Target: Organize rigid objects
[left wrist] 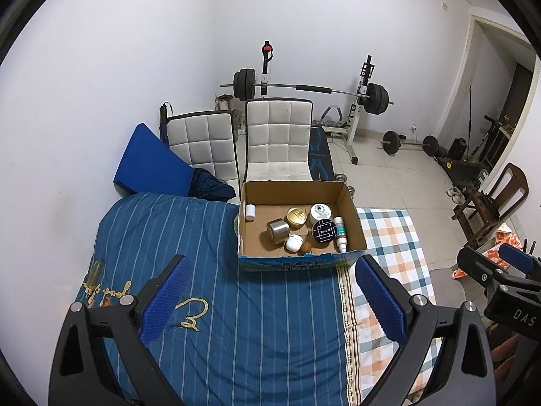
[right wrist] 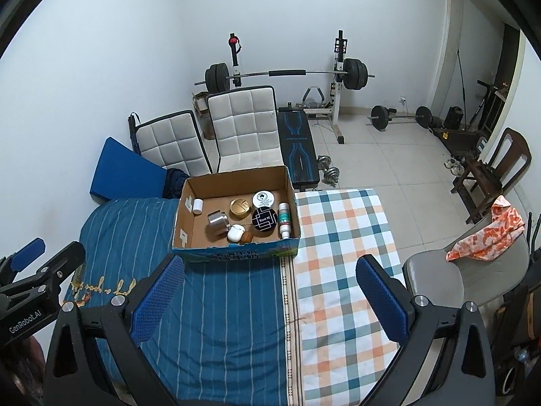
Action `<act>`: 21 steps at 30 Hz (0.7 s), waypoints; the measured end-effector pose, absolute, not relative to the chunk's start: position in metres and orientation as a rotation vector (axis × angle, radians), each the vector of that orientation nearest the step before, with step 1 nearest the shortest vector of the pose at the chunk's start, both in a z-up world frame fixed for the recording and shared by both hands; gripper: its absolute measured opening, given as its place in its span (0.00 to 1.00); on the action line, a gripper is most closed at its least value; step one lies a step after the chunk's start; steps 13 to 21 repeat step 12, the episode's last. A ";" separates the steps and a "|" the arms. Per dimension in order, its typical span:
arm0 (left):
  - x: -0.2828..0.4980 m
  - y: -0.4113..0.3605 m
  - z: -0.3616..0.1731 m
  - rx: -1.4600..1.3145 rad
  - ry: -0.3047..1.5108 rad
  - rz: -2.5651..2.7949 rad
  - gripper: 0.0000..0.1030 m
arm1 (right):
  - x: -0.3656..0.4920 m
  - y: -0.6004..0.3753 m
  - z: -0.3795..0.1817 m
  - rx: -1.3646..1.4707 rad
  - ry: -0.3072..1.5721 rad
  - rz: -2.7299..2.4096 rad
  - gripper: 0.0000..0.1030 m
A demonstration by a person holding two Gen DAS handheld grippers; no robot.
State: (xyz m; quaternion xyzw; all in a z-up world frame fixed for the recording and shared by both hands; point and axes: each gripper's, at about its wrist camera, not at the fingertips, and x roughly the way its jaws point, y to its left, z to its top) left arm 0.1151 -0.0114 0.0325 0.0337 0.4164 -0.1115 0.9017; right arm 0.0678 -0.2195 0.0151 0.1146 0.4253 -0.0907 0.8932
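An open cardboard box (left wrist: pixel 355 223) (right wrist: pixel 182 216) stands on the bed and holds several small containers: a steel cup (left wrist: pixel 278 230) (right wrist: pixel 218 221), a gold tin (left wrist: pixel 296 217) (right wrist: pixel 240 207), a black round tin (left wrist: pixel 323 231) (right wrist: pixel 264 219), a white jar (left wrist: pixel 320 212) (right wrist: pixel 263 198), a spray bottle (left wrist: pixel 340 233) (right wrist: pixel 284 220) and a small white bottle (left wrist: pixel 250 211) (right wrist: pixel 197 205). My left gripper (left wrist: pixel 270 299) is open and empty, above the blue quilt in front of the box. My right gripper (right wrist: pixel 270 299) is open and empty, to the right of the left one.
The bed has a blue striped quilt (left wrist: pixel 209 304) (right wrist: pixel 219 321) on the left and a checked sheet (left wrist: pixel 392 247) (right wrist: pixel 341 257) on the right. Two white chairs (left wrist: pixel 277 142) (right wrist: pixel 247 125), a weight bench with barbell (left wrist: pixel 311 89) and a grey chair (right wrist: pixel 436 270) surround it.
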 end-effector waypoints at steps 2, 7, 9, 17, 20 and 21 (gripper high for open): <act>0.116 -0.011 0.033 0.068 0.862 -0.231 0.97 | 0.067 -0.220 0.015 0.241 0.882 -0.184 1.00; 0.118 -0.009 0.032 0.052 0.869 -0.231 0.97 | 0.068 -0.219 0.014 0.247 0.884 -0.189 1.00; 0.117 -0.009 0.031 0.052 0.870 -0.226 0.97 | 0.068 -0.220 0.014 0.256 0.885 -0.189 1.00; 0.116 -0.010 0.032 0.059 0.864 -0.223 0.97 | 0.068 -0.220 0.014 0.256 0.884 -0.194 1.00; 0.116 -0.010 0.032 0.059 0.864 -0.223 0.97 | 0.068 -0.220 0.014 0.256 0.884 -0.194 1.00; 0.116 -0.010 0.032 0.059 0.864 -0.223 0.97 | 0.068 -0.220 0.014 0.256 0.884 -0.194 1.00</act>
